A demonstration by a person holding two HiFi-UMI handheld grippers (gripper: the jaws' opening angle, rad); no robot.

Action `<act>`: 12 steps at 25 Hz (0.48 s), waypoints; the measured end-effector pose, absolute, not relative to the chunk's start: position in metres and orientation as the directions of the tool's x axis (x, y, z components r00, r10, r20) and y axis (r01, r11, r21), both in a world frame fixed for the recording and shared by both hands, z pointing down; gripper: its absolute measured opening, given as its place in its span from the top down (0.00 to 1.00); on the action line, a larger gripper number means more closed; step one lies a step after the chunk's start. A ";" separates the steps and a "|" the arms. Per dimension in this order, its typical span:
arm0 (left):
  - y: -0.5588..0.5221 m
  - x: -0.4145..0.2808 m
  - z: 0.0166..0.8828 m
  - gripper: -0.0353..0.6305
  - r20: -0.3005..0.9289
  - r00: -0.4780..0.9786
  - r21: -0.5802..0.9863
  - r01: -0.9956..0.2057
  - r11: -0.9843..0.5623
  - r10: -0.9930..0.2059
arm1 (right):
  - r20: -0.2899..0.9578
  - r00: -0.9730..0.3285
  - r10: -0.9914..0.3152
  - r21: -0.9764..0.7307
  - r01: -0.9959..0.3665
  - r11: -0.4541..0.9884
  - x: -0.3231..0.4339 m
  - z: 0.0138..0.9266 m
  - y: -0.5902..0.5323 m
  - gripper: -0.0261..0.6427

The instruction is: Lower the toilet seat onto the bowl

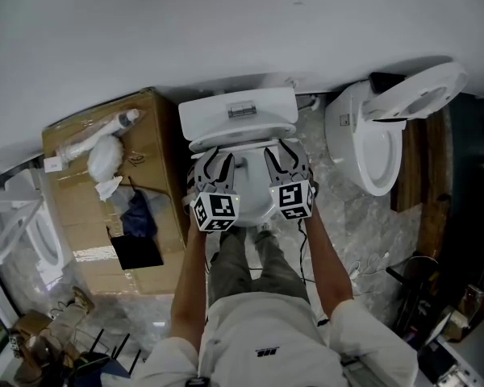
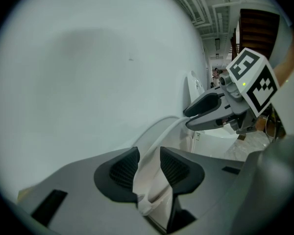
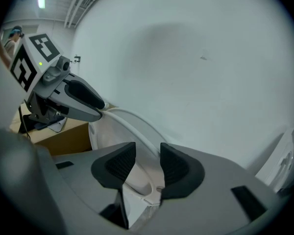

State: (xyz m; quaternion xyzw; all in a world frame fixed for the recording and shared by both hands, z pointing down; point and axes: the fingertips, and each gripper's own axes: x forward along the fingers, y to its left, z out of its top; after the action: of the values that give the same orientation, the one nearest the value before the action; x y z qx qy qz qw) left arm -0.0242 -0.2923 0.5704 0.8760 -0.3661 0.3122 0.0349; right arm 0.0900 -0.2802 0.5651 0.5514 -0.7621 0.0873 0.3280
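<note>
A white toilet (image 1: 238,113) stands against the wall, right in front of the person. Its seat (image 2: 159,133) is raised and nearly upright, seen edge-on from the head. My left gripper (image 1: 214,168) holds the seat's left rim, with the white rim pinched between its ribbed pads (image 2: 122,169). Over on the right rim (image 3: 132,126), my right gripper (image 1: 286,161) is shut the same way. Each gripper view shows the other gripper, the right gripper (image 2: 206,114) and the left gripper (image 3: 83,102), across the seat. The bowl is mostly hidden under the grippers.
A cardboard box (image 1: 157,176) with plastic bags and a dark cloth stands just left of the toilet. A second toilet (image 1: 371,143) with a raised seat stands to the right. A white wall (image 1: 226,31) is behind. Clutter lies on the floor at both lower corners.
</note>
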 end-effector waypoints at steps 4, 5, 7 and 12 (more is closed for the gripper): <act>-0.283 -0.025 0.573 0.73 0.579 0.533 -0.163 -0.667 -0.728 -0.617 | 0.598 -0.181 -0.781 0.225 -0.897 0.380 0.089 0.566 -0.271 0.73; -0.281 -0.025 0.574 0.73 0.579 0.531 -0.162 -0.668 -0.726 -0.618 | 0.599 -0.183 -0.779 0.224 -0.896 0.383 0.089 0.566 -0.269 0.73; -0.277 -0.025 0.575 0.73 0.580 0.529 -0.163 -0.670 -0.724 -0.619 | 0.601 -0.188 -0.777 0.224 -0.894 0.389 0.089 0.566 -0.263 0.73; -0.266 -0.024 0.576 0.74 0.586 0.522 -0.165 -0.672 -0.722 -0.620 | 0.603 -0.199 -0.772 0.219 -0.890 0.400 0.088 0.566 -0.250 0.74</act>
State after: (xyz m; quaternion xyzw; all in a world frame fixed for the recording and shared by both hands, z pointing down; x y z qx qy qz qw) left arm -0.0243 -0.2661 0.5761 0.8715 -0.3706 0.3186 0.0409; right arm 0.0880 -0.2499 0.5660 0.5403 -0.7690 0.0892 0.3297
